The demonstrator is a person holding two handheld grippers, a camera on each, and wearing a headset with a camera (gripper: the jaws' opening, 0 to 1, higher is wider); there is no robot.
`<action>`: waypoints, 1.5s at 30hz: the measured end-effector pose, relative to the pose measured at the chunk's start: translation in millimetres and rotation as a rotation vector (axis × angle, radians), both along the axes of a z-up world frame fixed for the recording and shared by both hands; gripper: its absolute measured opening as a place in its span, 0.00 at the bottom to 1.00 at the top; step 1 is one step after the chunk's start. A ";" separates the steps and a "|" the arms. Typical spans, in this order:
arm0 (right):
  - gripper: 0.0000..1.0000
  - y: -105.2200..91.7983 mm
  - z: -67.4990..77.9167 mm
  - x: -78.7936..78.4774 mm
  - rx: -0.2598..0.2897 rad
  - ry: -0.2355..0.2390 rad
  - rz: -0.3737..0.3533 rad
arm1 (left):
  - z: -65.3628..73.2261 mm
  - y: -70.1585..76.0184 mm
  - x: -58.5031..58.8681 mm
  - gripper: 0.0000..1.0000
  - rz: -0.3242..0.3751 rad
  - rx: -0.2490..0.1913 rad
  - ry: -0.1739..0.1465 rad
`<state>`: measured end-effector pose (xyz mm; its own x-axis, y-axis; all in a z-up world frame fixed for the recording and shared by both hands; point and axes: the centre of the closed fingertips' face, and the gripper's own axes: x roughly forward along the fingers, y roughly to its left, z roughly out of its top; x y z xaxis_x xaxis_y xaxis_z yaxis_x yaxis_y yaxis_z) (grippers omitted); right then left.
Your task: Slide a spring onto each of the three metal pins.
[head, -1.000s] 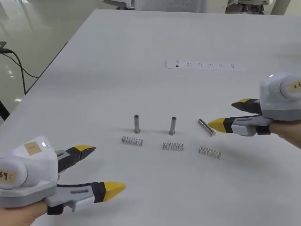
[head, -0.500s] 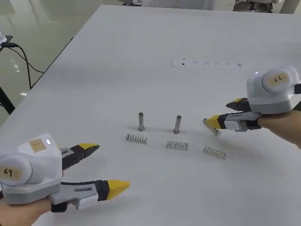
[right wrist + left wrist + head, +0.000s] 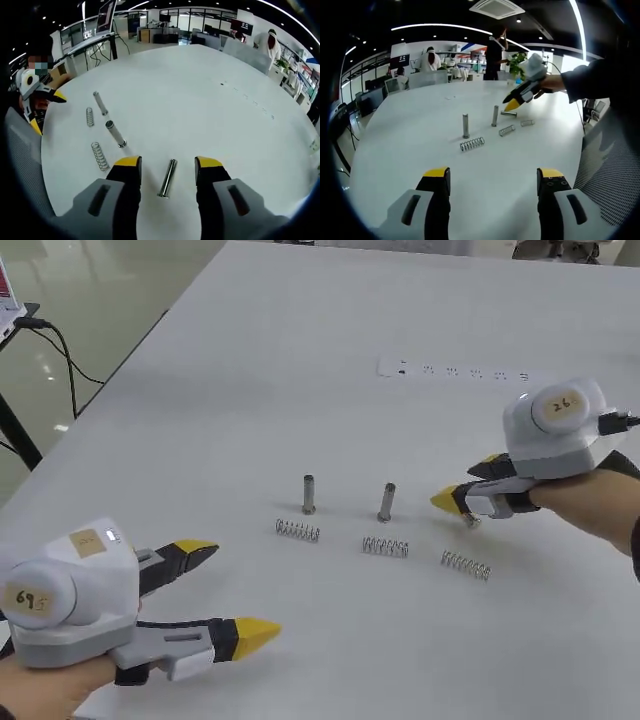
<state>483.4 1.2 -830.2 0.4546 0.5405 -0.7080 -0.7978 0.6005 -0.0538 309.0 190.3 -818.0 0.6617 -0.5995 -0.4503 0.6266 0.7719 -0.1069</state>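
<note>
White table (image 3: 300,360); silver pins (image 3: 309,494) and springs (image 3: 298,530); left gripper (image 3: 235,590) and right gripper (image 3: 468,480) white, grey, yellow-tipped.

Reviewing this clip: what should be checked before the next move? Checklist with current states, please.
1. Right gripper open: ok.
2. Lying pin between its fingers: ok.
3. Fingers low enough to pinch it: cannot tell.
4. Left pin and middle pin upright: ok.
5. Left spring, middle spring, right spring loose on table, none threaded: ok.
6. Left gripper open, apart from the parts: ok.
</note>
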 end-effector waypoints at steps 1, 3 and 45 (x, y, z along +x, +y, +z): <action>0.43 0.2 -0.2 0.6 -0.001 0.001 -0.001 | 0.3 -0.1 0.2 0.69 0.000 0.000 -0.001; 0.42 0.1 -1.4 1.5 -0.004 0.006 -0.003 | 0.8 -0.3 0.4 0.69 0.001 0.001 -0.002; 0.16 -6.0 -30.8 3.9 -0.126 0.125 -0.076 | -1.0 0.5 0.3 0.67 0.013 -0.013 0.004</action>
<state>487.3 -4.9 -861.0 0.3946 0.4118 -0.8214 -0.7556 0.6541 -0.0351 309.3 190.8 -819.0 0.6675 -0.5967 -0.4453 0.6164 0.7784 -0.1190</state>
